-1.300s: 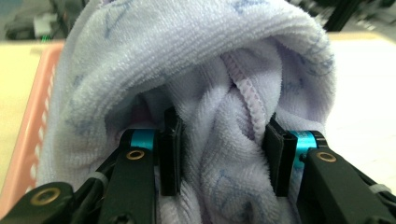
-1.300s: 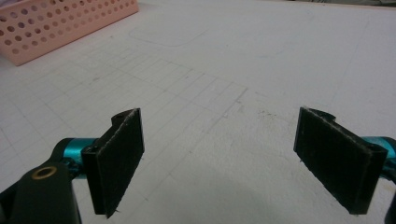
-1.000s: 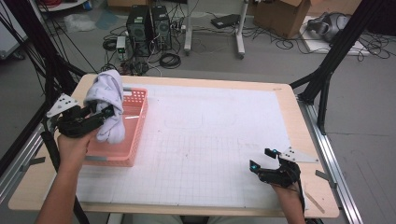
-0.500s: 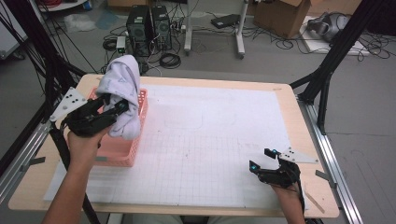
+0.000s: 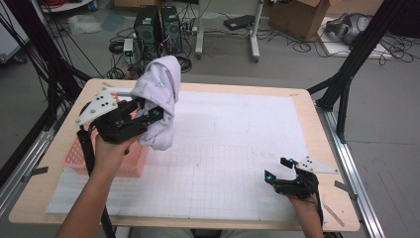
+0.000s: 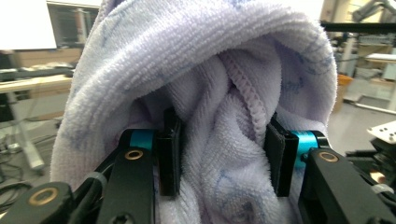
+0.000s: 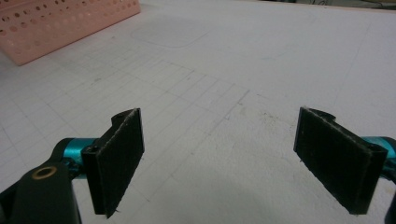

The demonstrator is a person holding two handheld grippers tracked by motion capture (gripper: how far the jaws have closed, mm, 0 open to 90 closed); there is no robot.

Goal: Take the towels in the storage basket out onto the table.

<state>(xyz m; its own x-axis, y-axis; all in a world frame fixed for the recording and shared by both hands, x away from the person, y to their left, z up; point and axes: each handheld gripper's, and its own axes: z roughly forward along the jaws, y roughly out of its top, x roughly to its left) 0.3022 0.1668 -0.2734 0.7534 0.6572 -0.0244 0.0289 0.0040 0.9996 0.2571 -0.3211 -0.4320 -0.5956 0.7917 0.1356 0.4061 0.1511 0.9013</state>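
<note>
Tabletop (image 5: 237, 148): white gridded mat, pink basket (image 5: 79, 158) at left.
Left tongs (image 5: 148, 113): raised, clamped on bunched towel (image 5: 161, 94).
Right tongs (image 5: 282, 168): low, spread apart, holding nothing.

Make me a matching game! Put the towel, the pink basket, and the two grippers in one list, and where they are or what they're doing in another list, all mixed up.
Things:
1. white towel
2. pink basket
3. left gripper
4. right gripper

States:
A. jaws wide apart with nothing between them, low over the white mat
B. sits on the table near its left edge
C. bunched up and lifted into the air
D. jaws clamped on cloth

Pairs: 1-C, 2-B, 3-D, 4-A
</note>
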